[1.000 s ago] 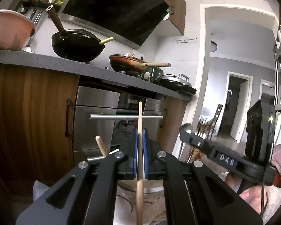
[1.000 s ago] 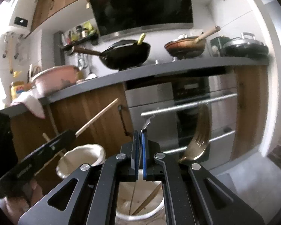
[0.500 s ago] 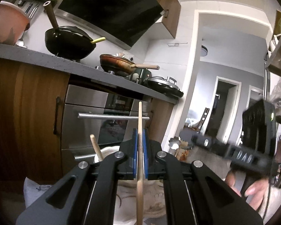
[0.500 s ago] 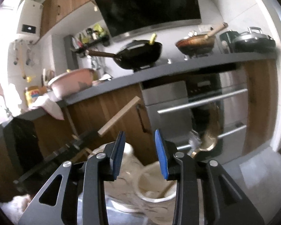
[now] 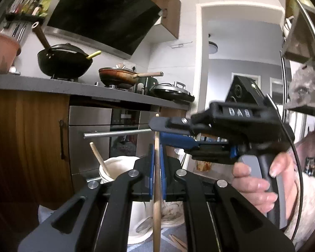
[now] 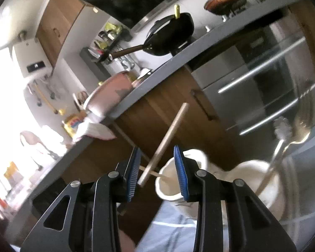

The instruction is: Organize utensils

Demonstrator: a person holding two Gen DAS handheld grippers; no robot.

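Observation:
My left gripper [image 5: 156,147] is shut on a long wooden stick [image 5: 157,199] and holds it upright above two white ceramic holders [image 5: 115,166]. In the left wrist view, my right gripper [image 5: 157,131], held by a hand [image 5: 254,180], reaches in from the right around the stick's top. In the right wrist view the same wooden stick [image 6: 166,142] slants between the right gripper's [image 6: 156,149] blue pads [image 6: 179,168]. The jaws are closing, with gaps on both sides of the stick. A second stick [image 5: 96,155] stands in the near holder [image 6: 168,189].
The other holder [image 6: 252,174] has a metal fork [image 6: 300,126] and a white brush [image 6: 282,128] in it. Both holders stand on a pale blue cloth [image 6: 174,231]. Behind them are a wooden cabinet [image 5: 27,147], an oven [image 5: 107,134] and a counter with pans [image 5: 65,63].
The right gripper let go of a thin metal utensil, opened, rolled, and swung over to the stick in the left gripper. The left gripper shifted slightly, still gripping the stick.

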